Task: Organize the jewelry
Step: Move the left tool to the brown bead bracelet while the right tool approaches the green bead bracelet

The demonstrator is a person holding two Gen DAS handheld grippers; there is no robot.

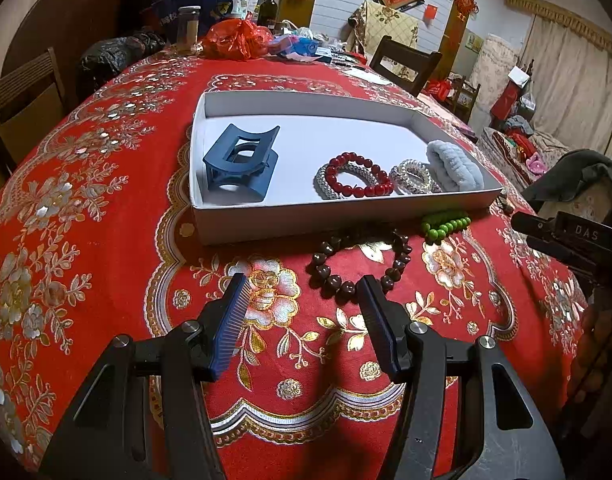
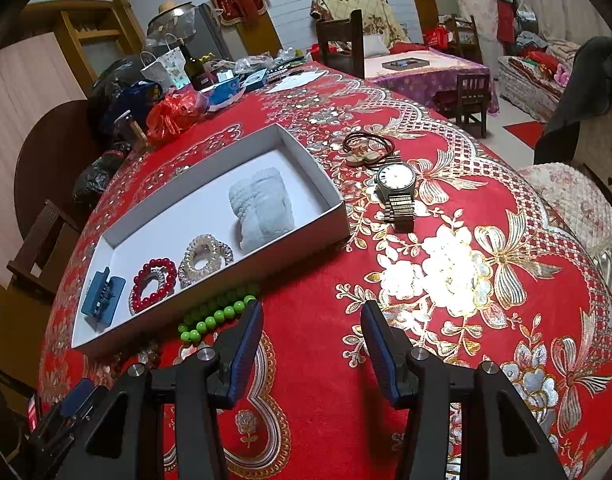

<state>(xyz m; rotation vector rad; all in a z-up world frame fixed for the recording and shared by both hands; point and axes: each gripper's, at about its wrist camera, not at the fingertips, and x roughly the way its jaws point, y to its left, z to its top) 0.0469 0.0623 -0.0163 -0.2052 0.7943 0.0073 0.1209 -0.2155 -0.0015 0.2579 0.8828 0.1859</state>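
Red floral tablecloth (image 1: 105, 240): white tray (image 1: 265, 222) part-filled; left gripper (image 1: 301, 292) and right gripper (image 2: 312, 320) half-open, empty; likely next, grasp brown bead bracelet (image 1: 358, 268).

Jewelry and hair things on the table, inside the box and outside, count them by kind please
Bead bracelets: 3, red, green, dark brown
Spiral hair ties: 2
Scrunchie: 1
Hair claw: 1
Watch: 1
Cord necklace: 1
Total: 9
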